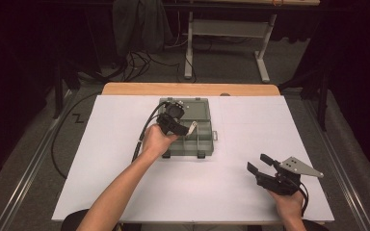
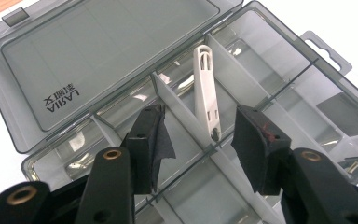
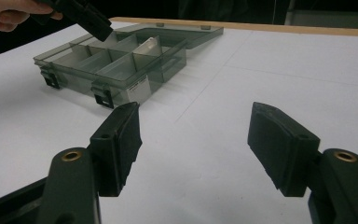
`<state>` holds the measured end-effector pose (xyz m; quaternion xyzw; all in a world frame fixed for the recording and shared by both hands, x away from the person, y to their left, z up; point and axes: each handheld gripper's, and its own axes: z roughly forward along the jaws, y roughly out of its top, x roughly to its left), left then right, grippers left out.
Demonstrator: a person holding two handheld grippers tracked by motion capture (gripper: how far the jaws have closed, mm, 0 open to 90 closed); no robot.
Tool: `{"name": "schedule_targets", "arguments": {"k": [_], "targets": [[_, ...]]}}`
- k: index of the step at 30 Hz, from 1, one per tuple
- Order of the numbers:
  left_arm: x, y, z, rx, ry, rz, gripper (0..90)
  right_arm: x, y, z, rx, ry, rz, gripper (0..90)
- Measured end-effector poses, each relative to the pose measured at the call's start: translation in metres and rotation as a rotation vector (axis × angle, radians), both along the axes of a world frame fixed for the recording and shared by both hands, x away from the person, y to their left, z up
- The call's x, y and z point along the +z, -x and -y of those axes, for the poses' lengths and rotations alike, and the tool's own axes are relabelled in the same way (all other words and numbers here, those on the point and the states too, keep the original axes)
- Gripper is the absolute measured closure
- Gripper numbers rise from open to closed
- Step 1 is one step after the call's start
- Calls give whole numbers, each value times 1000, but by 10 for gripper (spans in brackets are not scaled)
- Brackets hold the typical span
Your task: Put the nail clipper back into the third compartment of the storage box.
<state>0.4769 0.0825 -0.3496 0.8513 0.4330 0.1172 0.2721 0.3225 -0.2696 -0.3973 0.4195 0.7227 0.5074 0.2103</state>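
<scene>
We can't read the box [image 1: 188,127] interior in the high view: the left hand [image 1: 156,140] and left gripper [image 1: 176,122] cover its 9 o'clock half. In the left gripper view the box's 6 o'clock end runs off-frame behind the jaws. Small white label [image 3: 137,88] on the front wall: too small to read. Right hand [image 1: 289,204] cut at bottom edge.

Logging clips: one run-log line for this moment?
left claw: open over organizer box | white divider: leaning inside | right claw: open, apart
</scene>
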Motion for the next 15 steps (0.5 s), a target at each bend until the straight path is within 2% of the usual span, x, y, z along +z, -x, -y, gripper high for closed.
{"name": "schedule_targets", "arguments": {"k": [15], "targets": [[5, 8, -15, 18, 15, 10, 487, 0, -1, 0, -4, -1, -3, 361]]}}
